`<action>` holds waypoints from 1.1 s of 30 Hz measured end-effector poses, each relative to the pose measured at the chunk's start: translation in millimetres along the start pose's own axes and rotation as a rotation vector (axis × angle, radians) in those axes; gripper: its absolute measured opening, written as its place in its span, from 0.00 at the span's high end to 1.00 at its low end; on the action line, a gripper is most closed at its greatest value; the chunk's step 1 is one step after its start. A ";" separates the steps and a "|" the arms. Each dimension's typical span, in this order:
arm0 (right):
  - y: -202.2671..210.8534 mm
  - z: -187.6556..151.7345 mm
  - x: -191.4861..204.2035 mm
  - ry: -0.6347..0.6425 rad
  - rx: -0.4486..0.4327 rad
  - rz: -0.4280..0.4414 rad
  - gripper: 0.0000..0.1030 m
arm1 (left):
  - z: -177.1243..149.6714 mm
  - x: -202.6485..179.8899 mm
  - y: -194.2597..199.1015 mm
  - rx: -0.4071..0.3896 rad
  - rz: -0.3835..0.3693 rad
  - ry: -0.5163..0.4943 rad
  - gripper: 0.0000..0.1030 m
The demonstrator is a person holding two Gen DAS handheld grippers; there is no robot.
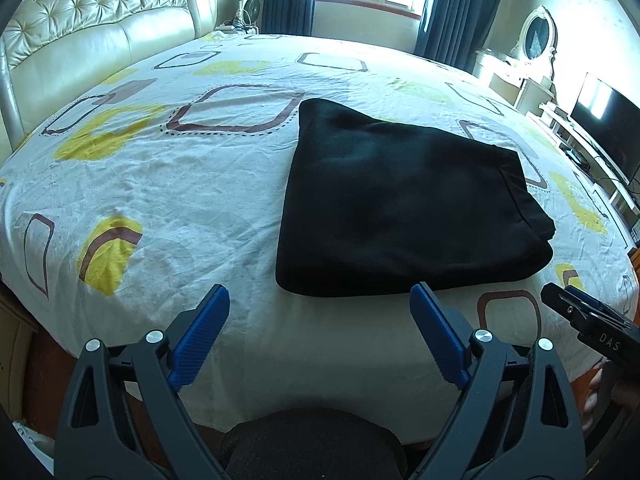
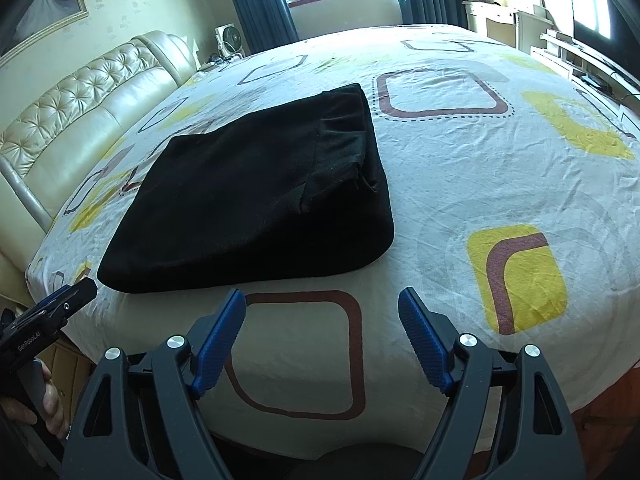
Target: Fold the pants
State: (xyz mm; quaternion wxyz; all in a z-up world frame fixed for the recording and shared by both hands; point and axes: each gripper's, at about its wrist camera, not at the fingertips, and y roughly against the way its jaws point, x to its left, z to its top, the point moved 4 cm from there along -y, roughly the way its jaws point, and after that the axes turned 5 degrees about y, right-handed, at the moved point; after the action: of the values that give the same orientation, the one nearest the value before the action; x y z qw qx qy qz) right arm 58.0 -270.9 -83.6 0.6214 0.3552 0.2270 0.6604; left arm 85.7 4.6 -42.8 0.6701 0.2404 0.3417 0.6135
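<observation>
A pair of black pants (image 1: 404, 204) lies on a wide bed (image 1: 160, 168) covered with a white sheet printed with yellow and brown squares. The pants are already folded into a thick, roughly square bundle with several layers stacked, and a hemmed or waistband edge shows along the bundle's right side. The bundle sits toward the near edge of the bed, well clear of the padded cream headboard (image 1: 100, 32) on the left.

A person stands at the near edge holding two tools. The left gripper (image 1: 320, 312) hovers just short of the bundle's near edge, its blue jaws spread wide with nothing between them. The right gripper (image 2: 322, 312) hangs beside the bundle, off its near right corner, jaws likewise wide apart and empty.

The folding looks finished or nearly so. The black cloth hides its creases, so whether one more fold or a tidying press is wanted is hard to say.
</observation>
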 end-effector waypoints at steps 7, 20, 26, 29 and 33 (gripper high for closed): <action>-0.9 -0.1 0.3 -0.006 0.008 0.006 0.25 | -2.0 -1.0 -2.3 0.006 0.012 -0.007 0.11; -3.0 -2.1 2.3 -0.004 0.021 0.013 0.25 | -3.2 -3.3 -4.9 0.029 0.023 -0.024 0.11; -4.6 -3.3 1.7 -0.006 0.030 0.016 0.25 | -1.5 -7.0 -2.6 0.014 0.047 -0.053 0.11; -5.1 -3.6 1.8 -0.005 0.034 0.018 0.25 | -2.1 -7.4 -3.8 0.025 0.042 -0.051 0.11; -6.2 -3.6 1.5 -0.007 0.039 0.021 0.25 | -2.4 -6.7 -5.2 0.034 0.039 -0.042 0.10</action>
State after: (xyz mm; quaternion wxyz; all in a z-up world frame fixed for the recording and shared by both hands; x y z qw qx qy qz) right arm 59.4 -268.1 -90.2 0.6082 0.3719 0.2340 0.6611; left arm 87.2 -3.0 -47.1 0.6608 0.2713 0.3332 0.6154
